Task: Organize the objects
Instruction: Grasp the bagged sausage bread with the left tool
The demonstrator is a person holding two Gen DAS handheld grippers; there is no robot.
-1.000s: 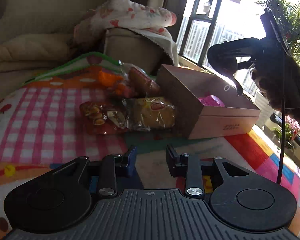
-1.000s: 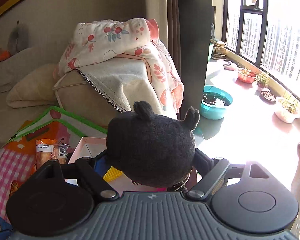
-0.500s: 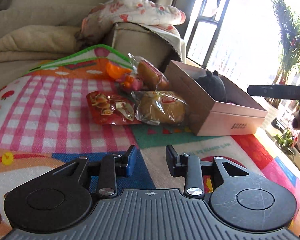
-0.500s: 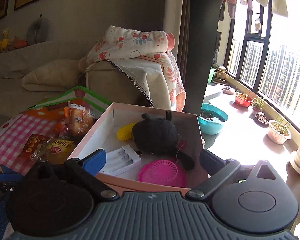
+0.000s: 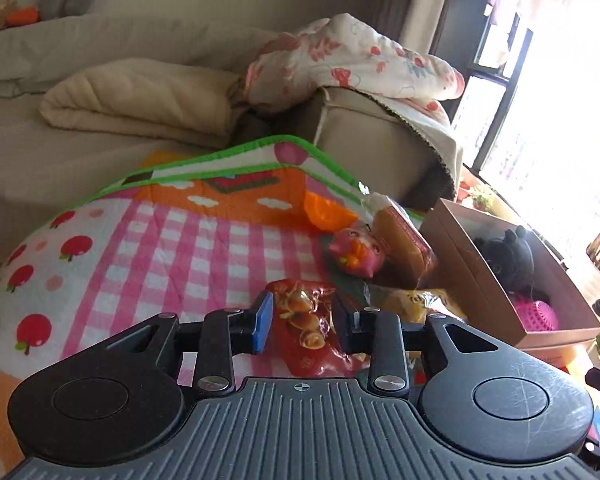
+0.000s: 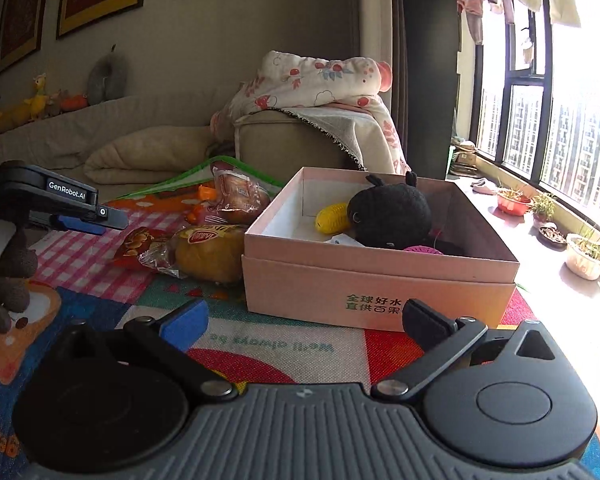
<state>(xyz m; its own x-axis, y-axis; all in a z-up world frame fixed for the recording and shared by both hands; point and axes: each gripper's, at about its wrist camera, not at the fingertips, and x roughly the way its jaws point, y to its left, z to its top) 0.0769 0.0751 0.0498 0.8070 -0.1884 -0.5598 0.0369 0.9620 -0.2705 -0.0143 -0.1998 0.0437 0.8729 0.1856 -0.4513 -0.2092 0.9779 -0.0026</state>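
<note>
1. The left gripper (image 5: 300, 322) filled the bottom of the left wrist view. Its jaws stood narrowly apart and held nothing.
2. Seen through that gap lay a red snack packet (image 5: 310, 328) on a pink checked play mat (image 5: 160, 248); whether the fingers touched the packet could not be told.
3. To the right of centre in that view sat a pink pig toy (image 5: 356, 254), with an orange toy piece (image 5: 326, 216) just above it and a wrapped bread loaf (image 5: 406, 242) leaning beside it.
4. At the right edge of that view stood an open pink box (image 5: 460, 256) containing a black plush toy (image 5: 508, 254) and a round pink item (image 5: 538, 316).
5. The right gripper (image 6: 304, 320) spanned the bottom of the right wrist view. Its jaws were opening, spread wide, with nothing between them.
6. The pink box (image 6: 380, 280) sat at centre of that view, just beyond the fingertips and apart from them. Inside were the black plush toy (image 6: 390, 212), a yellow corn-shaped toy (image 6: 334, 218) to its left, and the pink item's rim (image 6: 422, 250).
7. Left of the box lay a packaged yellow bun (image 6: 212, 250), touching the box's side, the red snack packet (image 6: 138, 244), and the bread loaf (image 6: 240, 196) behind them.
8. The left gripper (image 6: 82, 220) showed at the left edge of that view, above the checked mat (image 6: 80, 264).
</note>
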